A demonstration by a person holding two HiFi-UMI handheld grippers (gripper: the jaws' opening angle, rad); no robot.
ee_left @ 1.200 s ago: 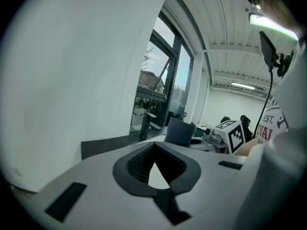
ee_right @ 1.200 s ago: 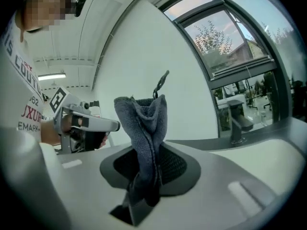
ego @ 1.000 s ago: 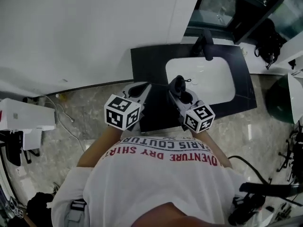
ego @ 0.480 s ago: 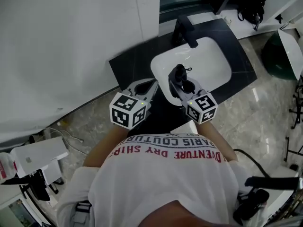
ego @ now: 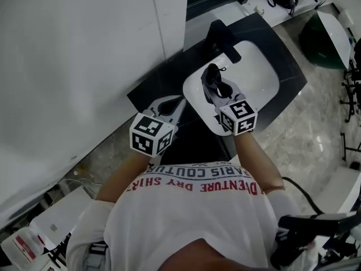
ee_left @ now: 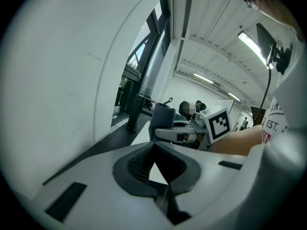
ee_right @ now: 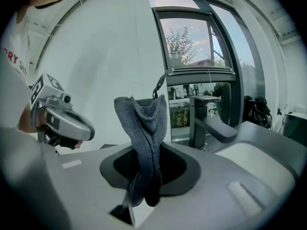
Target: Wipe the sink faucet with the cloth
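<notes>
The right gripper, clamped on the dark grey towelling cloth, hangs mid-frame over the white sink basin, nearer than the empty, closed left gripper to the matt black square-spouted faucet just beyond at upper centre.

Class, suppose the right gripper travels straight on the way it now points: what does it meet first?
Probably the window, not the faucet. Seen from the right gripper, which is shut on the cloth, the faucet stands right of the centre line. Depth is unclear.
</notes>
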